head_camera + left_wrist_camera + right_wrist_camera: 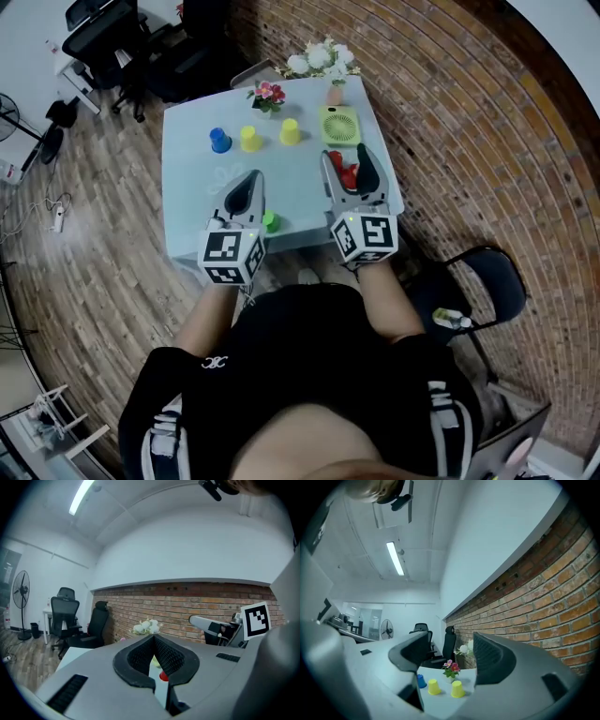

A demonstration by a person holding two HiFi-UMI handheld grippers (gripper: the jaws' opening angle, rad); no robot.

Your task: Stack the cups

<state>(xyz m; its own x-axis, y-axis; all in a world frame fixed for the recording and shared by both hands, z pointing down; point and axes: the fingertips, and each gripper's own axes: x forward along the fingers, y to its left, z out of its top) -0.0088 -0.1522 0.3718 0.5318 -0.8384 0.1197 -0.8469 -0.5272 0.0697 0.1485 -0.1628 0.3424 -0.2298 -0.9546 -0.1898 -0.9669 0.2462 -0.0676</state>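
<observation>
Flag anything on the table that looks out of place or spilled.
Nothing is spilled or damaged. The blue cup and two yellow cups stand in a row at the back; the green cup sits alone near the front edge of the table, away from them.

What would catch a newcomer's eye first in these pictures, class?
Two marker-cubed grippers dominate: the left gripper and the right gripper reach over the pale table. Toward its far side stand a blue cup and two yellow cups, and a red cup shows between the right gripper's open jaws from above.
</observation>
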